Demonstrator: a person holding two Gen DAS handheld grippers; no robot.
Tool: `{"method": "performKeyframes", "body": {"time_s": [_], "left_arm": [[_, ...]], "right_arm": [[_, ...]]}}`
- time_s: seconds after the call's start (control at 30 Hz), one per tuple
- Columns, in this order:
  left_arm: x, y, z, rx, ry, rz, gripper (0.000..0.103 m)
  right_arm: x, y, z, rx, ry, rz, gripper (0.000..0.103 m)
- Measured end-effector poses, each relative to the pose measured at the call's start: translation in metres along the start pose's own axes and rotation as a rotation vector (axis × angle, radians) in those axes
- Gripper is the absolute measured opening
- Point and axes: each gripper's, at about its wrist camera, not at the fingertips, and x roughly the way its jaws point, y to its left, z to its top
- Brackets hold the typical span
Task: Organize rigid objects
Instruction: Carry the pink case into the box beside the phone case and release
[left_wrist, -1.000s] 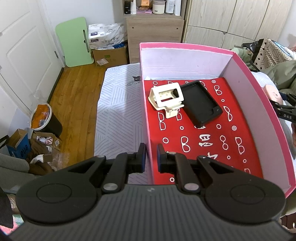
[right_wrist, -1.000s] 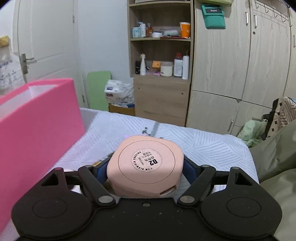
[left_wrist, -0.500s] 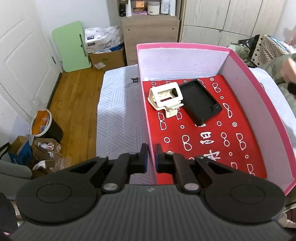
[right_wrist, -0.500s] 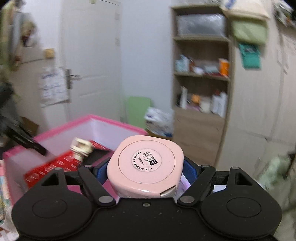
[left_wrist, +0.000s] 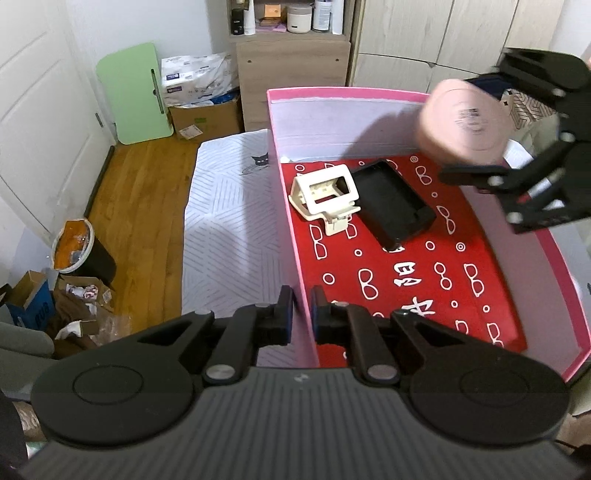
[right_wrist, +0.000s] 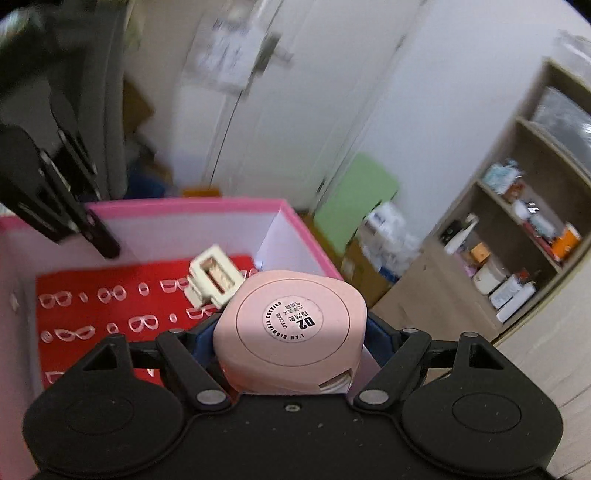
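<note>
Two hand-held grippers are in view: the left hand-held gripper (left_wrist: 299, 308) at the near edge and the right hand-held gripper (right_wrist: 291, 334) at the far right. There is one pink box (left_wrist: 291, 236), and two things lie on its red floor, one cream holder (left_wrist: 325, 197) and one black tray (left_wrist: 393, 203). One round pink case (left_wrist: 463, 127) hangs above the box.

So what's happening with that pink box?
Someone is tidying things into the pink box. The right gripper is shut on a round pink case and holds it over the box. The left gripper pinches the box's near wall. A white stand and a black tray lie inside.
</note>
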Motion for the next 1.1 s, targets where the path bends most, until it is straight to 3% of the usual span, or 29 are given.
{"method": "performKeyframes", "body": {"time_s": [0.37,0.63,0.97,1.1], "left_arm": [[0.002,0.014,-0.004,-0.047,-0.03,-0.085,0.013],[0.003,0.018,-0.006,-0.061,-0.045,-0.122,0.015],[0.003,0.019,-0.004,-0.072,-0.037,-0.136,0.016],[0.004,0.021,-0.003,-0.098,-0.029,-0.14,0.016]], "right_arm": [[0.053,0.019,0.014,-0.291,0.274,-0.099,0.083],[0.08,0.034,0.014,-0.376,0.439,-0.091,0.083],[0.092,0.002,0.014,-0.072,0.485,0.122,0.083],[0.085,0.002,0.012,-0.088,0.441,0.121,0.084]]}}
